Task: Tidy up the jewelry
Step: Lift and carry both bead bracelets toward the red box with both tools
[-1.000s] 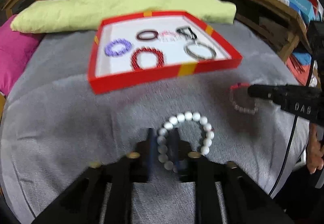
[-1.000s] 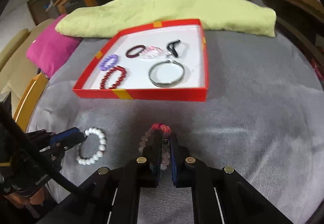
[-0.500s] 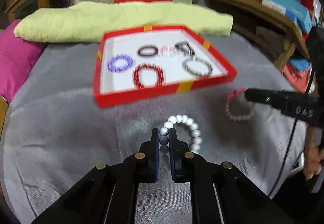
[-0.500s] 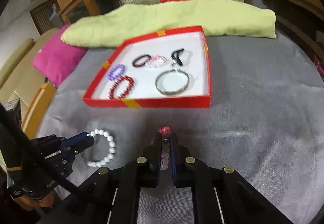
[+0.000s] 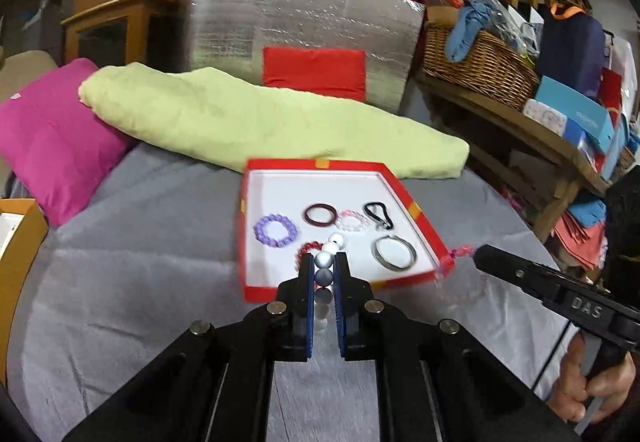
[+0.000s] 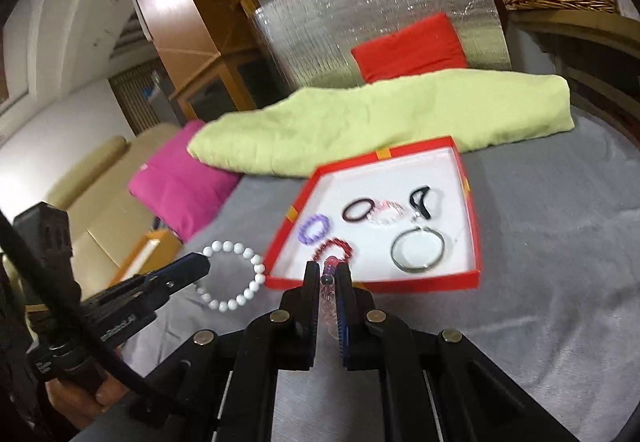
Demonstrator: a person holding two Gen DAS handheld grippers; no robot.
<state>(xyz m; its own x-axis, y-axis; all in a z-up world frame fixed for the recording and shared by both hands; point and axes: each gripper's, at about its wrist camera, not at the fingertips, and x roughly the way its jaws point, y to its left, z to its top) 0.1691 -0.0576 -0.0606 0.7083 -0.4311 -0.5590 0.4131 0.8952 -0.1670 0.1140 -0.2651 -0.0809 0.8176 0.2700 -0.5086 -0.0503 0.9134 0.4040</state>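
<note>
My left gripper [image 5: 323, 269] is shut on a white pearl bracelet [image 5: 329, 257], lifted off the grey cloth; in the right wrist view that white bracelet [image 6: 236, 278] hangs as a ring from the left gripper [image 6: 200, 265]. My right gripper [image 6: 327, 274] is shut on a pale pink bead bracelet [image 6: 329, 294] with a red knot. In the left wrist view the pink bracelet [image 5: 460, 274] dangles from the right gripper [image 5: 478, 254]. Just beyond both stands the red tray [image 5: 344, 286] [image 6: 376, 284] with a white floor, holding several bracelets and rings.
A lime-green cushion [image 5: 256, 122] lies behind the tray, with a magenta pillow [image 5: 52, 138] to the left. At the back stands a silver foil panel [image 5: 300, 26]. A wooden shelf with a wicker basket [image 5: 480, 70] and boxes runs along the right. A person's hand [image 5: 592, 386] holds the right gripper.
The left gripper closed on the white bracelet. Both grippers rose off the cloth with their bracelets and tilted up, so more of the room behind shows.
</note>
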